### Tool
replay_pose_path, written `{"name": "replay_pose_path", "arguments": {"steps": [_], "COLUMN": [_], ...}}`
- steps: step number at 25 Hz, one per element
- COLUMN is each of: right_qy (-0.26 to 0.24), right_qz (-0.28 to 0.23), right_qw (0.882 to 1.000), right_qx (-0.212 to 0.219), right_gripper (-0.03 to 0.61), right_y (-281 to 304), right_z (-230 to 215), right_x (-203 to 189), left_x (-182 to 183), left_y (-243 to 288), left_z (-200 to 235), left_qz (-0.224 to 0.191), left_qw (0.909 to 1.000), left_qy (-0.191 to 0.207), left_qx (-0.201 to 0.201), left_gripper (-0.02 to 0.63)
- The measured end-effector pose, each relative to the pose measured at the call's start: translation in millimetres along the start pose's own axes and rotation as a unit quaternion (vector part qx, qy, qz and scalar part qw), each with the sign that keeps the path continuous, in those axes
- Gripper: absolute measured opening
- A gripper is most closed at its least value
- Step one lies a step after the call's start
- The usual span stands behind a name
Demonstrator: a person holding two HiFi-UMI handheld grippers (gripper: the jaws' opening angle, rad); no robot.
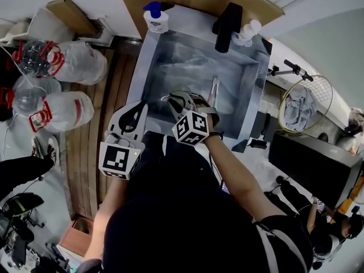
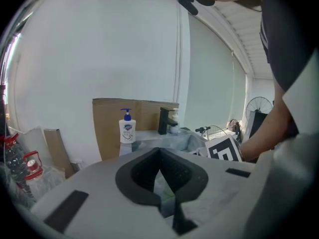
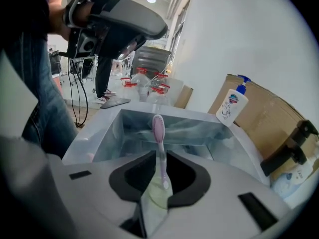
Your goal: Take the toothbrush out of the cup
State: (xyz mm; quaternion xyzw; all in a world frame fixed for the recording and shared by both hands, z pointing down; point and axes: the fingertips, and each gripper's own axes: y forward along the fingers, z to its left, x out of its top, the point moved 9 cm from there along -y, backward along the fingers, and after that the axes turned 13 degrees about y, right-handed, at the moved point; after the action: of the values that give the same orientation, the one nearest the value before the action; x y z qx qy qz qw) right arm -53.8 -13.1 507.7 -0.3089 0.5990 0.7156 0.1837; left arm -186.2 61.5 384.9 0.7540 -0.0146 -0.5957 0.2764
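Plastic bottles: clear with red handles, heaped on the floor at far left, well apart from the sink.
Left gripper: at the near left corner of the sink, well apart from the cup. Its jaw tips are drawn together and it grasps nothing. It faces the far rim, where the soap bottle stands.
Soap bottle: white with a blue pump, upright on the worktop at the sink's far left corner.
Sink: grey, square basin sunk into the worktop.
Cup: pale green, in the near part of the basin, directly below the right gripper's jaws.
Toothbrush: pink, upright in the cup with its head up, rising between the right gripper's jaws.
Right gripper: over the cup, tilted down, jaws about half closed. They flank the toothbrush's neck closely with a sliver of gap on each side, so nothing is clamped. The cup shows through the gap lower down.
Slim pale item: lying in the basin right of the right gripper; what it is cannot be told.
Tap: black, on the far rim, with a small white bottle just to its right.
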Motion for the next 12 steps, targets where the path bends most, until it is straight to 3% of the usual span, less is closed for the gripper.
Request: {"name": "replay_pose_path", "arguments": {"steps": [6, 12], "right_qy": [-0.003, 0.011], "right_qz": [0.005, -0.028], "right_qw": [1.0, 0.999], "right_qx": [-0.008, -0.028], "right_gripper": [0.055, 0.051], "right_y": [4, -16], "right_z": [0, -2], "right_x": [1, 11], "left_x": [-2, 2], "left_y": [-3, 1], "left_z": [3, 0], "left_qz": [0.001, -0.013], "left_qw": [1.0, 0.9999], "left_qy": [-0.002, 0.001], "left_qx": [0.004, -0.008], "left_gripper": [0.021, 0.021]}}
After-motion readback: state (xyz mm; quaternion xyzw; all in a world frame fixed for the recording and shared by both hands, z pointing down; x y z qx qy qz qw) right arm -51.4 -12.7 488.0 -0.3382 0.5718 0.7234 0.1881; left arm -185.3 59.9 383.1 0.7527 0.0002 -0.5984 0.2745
